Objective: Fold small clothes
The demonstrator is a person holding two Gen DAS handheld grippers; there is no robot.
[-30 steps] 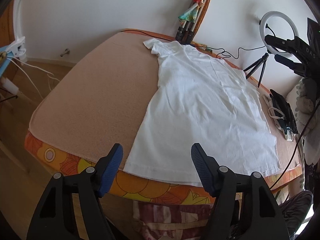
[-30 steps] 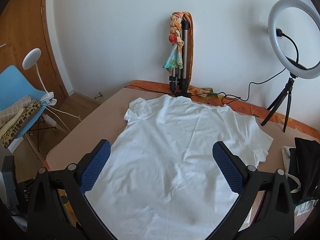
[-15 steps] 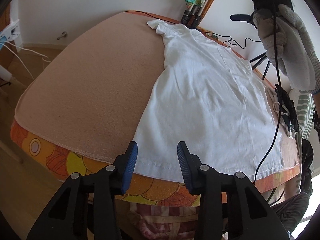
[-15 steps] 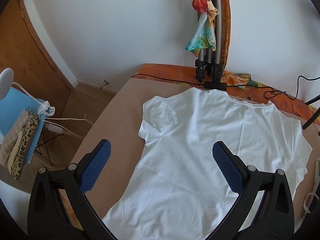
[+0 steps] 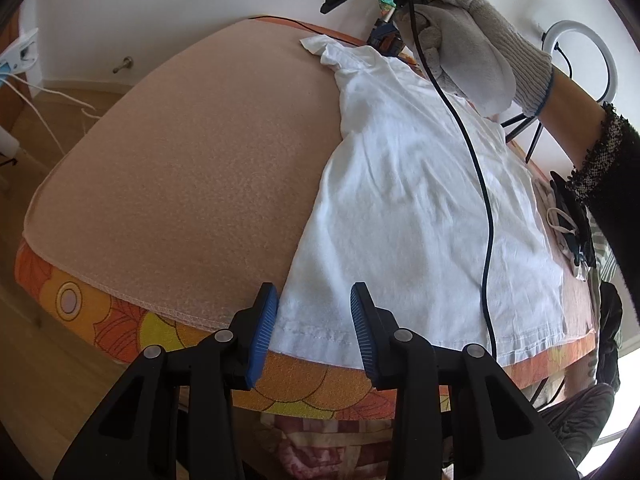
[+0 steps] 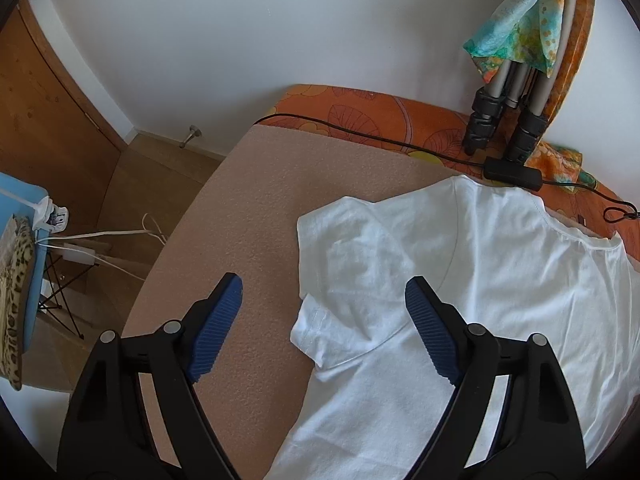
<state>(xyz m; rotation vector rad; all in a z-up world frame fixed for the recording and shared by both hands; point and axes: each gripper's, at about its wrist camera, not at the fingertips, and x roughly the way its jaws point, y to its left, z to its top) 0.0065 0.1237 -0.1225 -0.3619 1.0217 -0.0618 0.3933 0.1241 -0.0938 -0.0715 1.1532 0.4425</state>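
A shirt (image 5: 420, 200) lies flat on a mat (image 5: 192, 152) that covers a bed (image 5: 100, 320), hem at the near edge, collar toward the far wall. The left gripper (image 5: 314, 332) sits at the hem's left corner, a finger on each side of it. The right gripper (image 6: 324, 328) hangs over the left sleeve (image 6: 344, 248), at the far end. A tripod (image 6: 508, 120) stands behind the collar, and a cable (image 6: 360, 136) runs along the bed's far edge.
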